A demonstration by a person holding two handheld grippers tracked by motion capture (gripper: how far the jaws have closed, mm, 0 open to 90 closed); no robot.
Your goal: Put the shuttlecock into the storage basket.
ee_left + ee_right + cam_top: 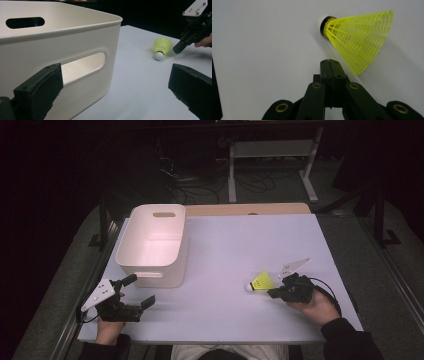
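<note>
Shuttlecock [261, 282] lies on its side near right edge of surface [240, 245] — featherlight, mesh skirt crushable. Your right hand-held gripper [272, 293] sits closed, empty, just beside it; pinch cork end gently. Left hand-held gripper [140, 292] open.

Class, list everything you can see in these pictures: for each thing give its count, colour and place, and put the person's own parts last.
Table: one, pale lilac-white top, centre of the high view.
Bin: one, white with handle slots, far-left part of the table, nothing visible inside.
Shuttlecock: one, yellow skirt with white tip, lying on its side at right, just ahead of the right claw.
Wooden board: one, light brown, along the far table edge.
White frame: one, on the dark floor beyond.
Left claw: one, black, jaws wide apart beside the bin's near wall.
Right claw: one, black, jaws pressed together, holding nothing.
Hands: two, at the near edge.
</note>
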